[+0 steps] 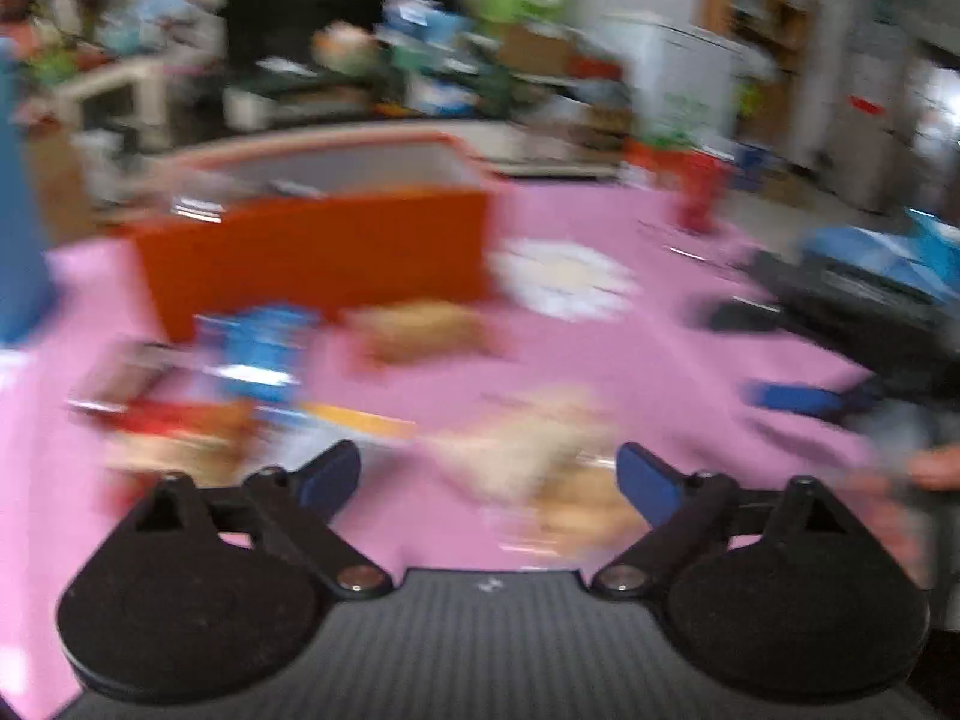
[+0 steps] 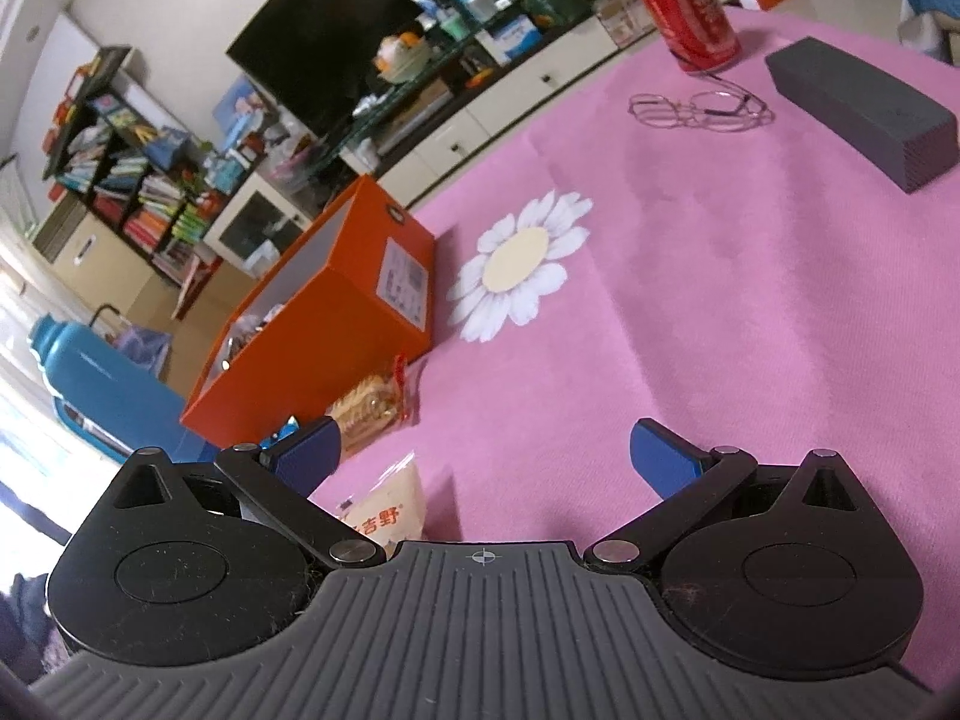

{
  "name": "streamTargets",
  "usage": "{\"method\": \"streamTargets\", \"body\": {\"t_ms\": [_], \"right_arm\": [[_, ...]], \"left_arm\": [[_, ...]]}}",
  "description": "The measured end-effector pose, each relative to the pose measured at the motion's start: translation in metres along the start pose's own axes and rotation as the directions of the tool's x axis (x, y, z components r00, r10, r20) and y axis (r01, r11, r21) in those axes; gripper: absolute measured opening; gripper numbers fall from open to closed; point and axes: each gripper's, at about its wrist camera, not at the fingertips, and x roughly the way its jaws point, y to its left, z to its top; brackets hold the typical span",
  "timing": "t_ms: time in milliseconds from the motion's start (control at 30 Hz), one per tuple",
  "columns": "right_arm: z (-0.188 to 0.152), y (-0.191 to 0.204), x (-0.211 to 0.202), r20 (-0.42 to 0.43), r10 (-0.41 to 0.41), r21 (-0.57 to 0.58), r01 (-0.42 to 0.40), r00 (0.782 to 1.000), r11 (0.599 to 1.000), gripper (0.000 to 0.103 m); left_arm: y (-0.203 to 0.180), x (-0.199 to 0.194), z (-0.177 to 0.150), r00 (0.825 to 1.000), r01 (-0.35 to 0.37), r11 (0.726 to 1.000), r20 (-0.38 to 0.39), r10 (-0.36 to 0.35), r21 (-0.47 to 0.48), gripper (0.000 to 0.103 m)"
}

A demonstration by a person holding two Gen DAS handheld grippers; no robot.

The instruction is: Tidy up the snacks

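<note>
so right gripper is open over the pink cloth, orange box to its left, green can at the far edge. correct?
Not quite: the can is red, as the right wrist view shows. The right gripper is open over the pink cloth, with the orange box to its left.

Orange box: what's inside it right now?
The orange box is open on top. Through the opening, the right wrist view shows some packets near one end, details unclear. The walls hide the rest of the inside. The left wrist view is too blurred to help.

One orange box (image 2: 312, 324), one red can (image 2: 690, 12) (upright), one blue thermos (image 2: 102, 384).
</note>
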Motion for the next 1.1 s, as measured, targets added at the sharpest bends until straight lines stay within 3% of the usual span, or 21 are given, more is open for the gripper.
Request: {"method": "streamTargets", "body": {"t_ms": [67,100,233,300,367,533,667,733,967,1033,1100], "right_arm": [[0.001,-0.002,0.002,-0.009,0.003,0.024,-0.003,1.0,1.0,0.092],[0.001,-0.003,0.003,-0.016,0.005,0.033,-0.005,1.0,0.999,0.092],[-0.002,0.006,0.011,-0.033,0.008,0.006,-0.008,0.999,1.0,0.092],[-0.003,0.012,0.017,-0.048,-0.012,-0.022,0.011,0.999,1.0,0.092],[-0.005,0.016,0.023,-0.067,-0.022,-0.035,0.019,0.998,0.999,0.092],[-0.009,0.018,0.033,-0.094,-0.058,-0.067,0.052,0.994,0.996,0.092],[-0.009,0.016,0.037,-0.109,-0.067,-0.063,0.061,0.992,0.996,0.092],[-0.009,0.017,0.039,-0.114,-0.066,-0.069,0.058,0.991,0.996,0.092],[-0.01,0.024,0.042,-0.132,-0.044,-0.096,0.031,0.99,0.995,0.092],[-0.011,0.028,0.044,-0.141,-0.041,-0.112,0.025,0.989,0.993,0.092],[-0.013,0.03,0.047,-0.153,-0.053,-0.131,0.033,0.987,0.991,0.092]], "left_arm": [[0.042,-0.001,0.003,0.997,-0.082,0.995,-0.021,0.081,-0.057,0.093],[0.066,0.0,0.002,0.994,-0.106,0.986,-0.055,0.1,-0.131,0.093],[0.132,0.002,-0.018,0.995,-0.067,0.906,-0.1,0.027,-0.418,0.093],[0.144,0.01,-0.028,0.993,-0.042,0.872,-0.113,-0.016,-0.487,0.093],[0.146,0.021,-0.031,0.992,-0.03,0.856,-0.122,-0.038,-0.516,0.093],[0.155,0.048,-0.009,0.994,-0.01,0.86,-0.102,-0.049,-0.511,0.093],[0.173,0.066,0.018,0.994,-0.082,0.884,-0.106,0.036,-0.46,0.093],[0.177,0.067,0.026,0.985,-0.155,0.89,-0.131,0.108,-0.43,0.093],[0.147,0.078,0.019,0.958,-0.27,0.917,-0.174,0.226,-0.294,0.093],[0.14,0.09,0.018,0.95,-0.295,0.918,-0.189,0.25,-0.267,0.093],[0.138,0.097,0.015,0.93,-0.345,0.907,-0.218,0.296,-0.241,0.09]]}}
